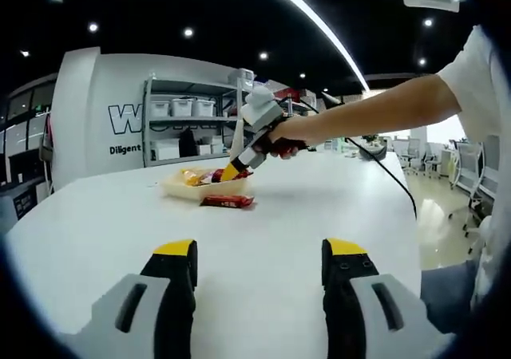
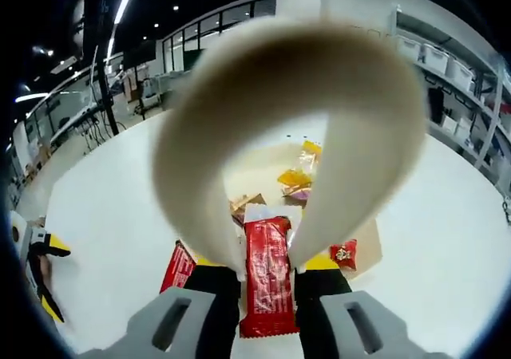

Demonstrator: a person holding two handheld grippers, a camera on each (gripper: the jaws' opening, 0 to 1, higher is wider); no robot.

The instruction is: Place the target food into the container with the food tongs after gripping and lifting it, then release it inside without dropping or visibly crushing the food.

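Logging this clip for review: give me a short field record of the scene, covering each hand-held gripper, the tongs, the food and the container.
left hand-held gripper: open, empty, above the white table
right hand-held gripper: shut on the food tongs
food tongs: cream loop, tips pinching the red snack packet
red snack packet: held over the container
container: shallow cream tray holding several wrapped snacks
second red packet: lying on the table beside the container
background: shelving with white bins

White table (image 1: pixel 263 239), shelving (image 1: pixel 188 120) with bins, dark ceiling, strip light (image 1: pixel 315 24).
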